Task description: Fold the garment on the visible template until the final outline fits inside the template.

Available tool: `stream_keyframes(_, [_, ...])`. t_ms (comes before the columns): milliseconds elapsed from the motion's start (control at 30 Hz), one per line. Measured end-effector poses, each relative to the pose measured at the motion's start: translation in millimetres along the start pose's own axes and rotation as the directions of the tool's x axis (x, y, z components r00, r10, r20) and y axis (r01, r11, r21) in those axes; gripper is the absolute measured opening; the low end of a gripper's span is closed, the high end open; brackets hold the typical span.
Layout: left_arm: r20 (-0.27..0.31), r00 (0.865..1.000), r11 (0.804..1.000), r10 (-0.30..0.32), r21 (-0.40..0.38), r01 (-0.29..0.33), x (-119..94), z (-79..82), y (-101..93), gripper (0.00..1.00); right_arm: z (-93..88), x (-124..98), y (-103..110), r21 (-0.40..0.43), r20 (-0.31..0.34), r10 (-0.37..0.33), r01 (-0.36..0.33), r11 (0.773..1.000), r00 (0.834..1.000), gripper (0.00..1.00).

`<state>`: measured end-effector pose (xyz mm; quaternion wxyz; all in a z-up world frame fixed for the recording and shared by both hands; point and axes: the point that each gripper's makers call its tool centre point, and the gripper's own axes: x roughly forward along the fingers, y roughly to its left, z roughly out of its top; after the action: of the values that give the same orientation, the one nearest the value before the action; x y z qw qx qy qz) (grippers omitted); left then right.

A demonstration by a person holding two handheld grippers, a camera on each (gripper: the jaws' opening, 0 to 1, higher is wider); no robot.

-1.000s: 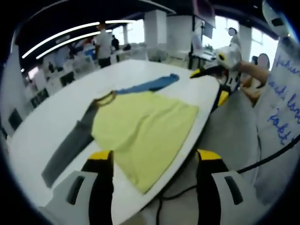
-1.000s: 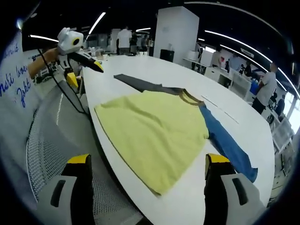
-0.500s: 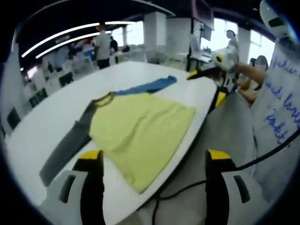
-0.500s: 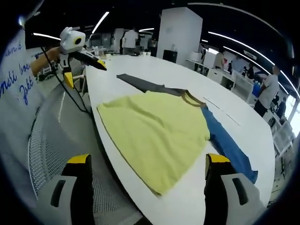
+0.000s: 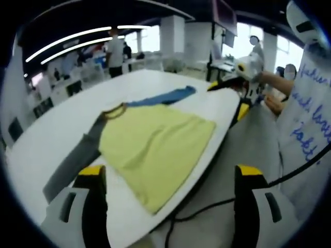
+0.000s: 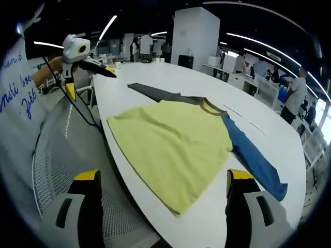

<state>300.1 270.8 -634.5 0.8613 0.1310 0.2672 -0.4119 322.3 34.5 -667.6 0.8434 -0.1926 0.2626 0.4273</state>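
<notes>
Garment (image 5: pixel 155 139): spread flat on white table (image 5: pixel 46 139), ahead of both jaw pairs, sleeves outstretched.
Left gripper (image 5: pixel 168 178): jaws apart, empty.
Right gripper (image 6: pixel 160 181): jaws apart, empty.
Risk: hem overhangs the table edge; a careless pull could drag it off.

- Open-plan office or lab floor, large and shared.
- Big white table (image 6: pixel 170 77) as the main work surface.
- Behind the table: square white column (image 6: pixel 194 33), rows of desks, several people standing (image 6: pixel 295 98).
- Above the table: long strip ceiling lights (image 5: pixel 67 39).
- Far side: bright windows (image 5: pixel 282 49).
</notes>
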Motion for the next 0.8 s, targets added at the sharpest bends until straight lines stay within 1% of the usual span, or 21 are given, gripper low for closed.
stream_keyframes(67, [0.005, 1.0, 1.0, 0.026, -0.006, -0.026, 0, 1.7, 3.5, 0.99, -0.5, 0, 0, 0.002, 0.001, 0.0, 0.0, 1.0, 1.0, 1.0])
stream_keyframes(300, [-0.002, 1.0, 1.0, 0.008, -0.004, -0.008, 1, 1.0, 0.1, 0.99, -3.1, -2, -1, 0.007, -0.002, -0.006, 0.006, 1.0, 1.0, 1.0])
stream_keyframes(567, [0.001, 1.0, 1.0, 0.012, -0.012, -0.012, 1, 3.4, 0.3, 0.99, -5.3, -6, -15, 0.034, 0.014, -0.043, 0.043, 0.999, 0.999, 1.0])
stream_keyframes(733, [-0.011, 1.0, 1.0, -0.001, -0.006, 0.001, 2, 2.9, -3.9, 0.99, -4.6, -8, -22, 0.055, 0.024, -0.057, 0.056, 0.997, 0.998, 1.0])
stream_keyframes(800, [-0.004, 1.0, 1.0, -0.008, -0.011, 0.008, 2, 4.9, -5.0, 0.99, -4.5, -8, -23, 0.055, 0.025, -0.056, 0.054, 0.997, 0.998, 1.0])
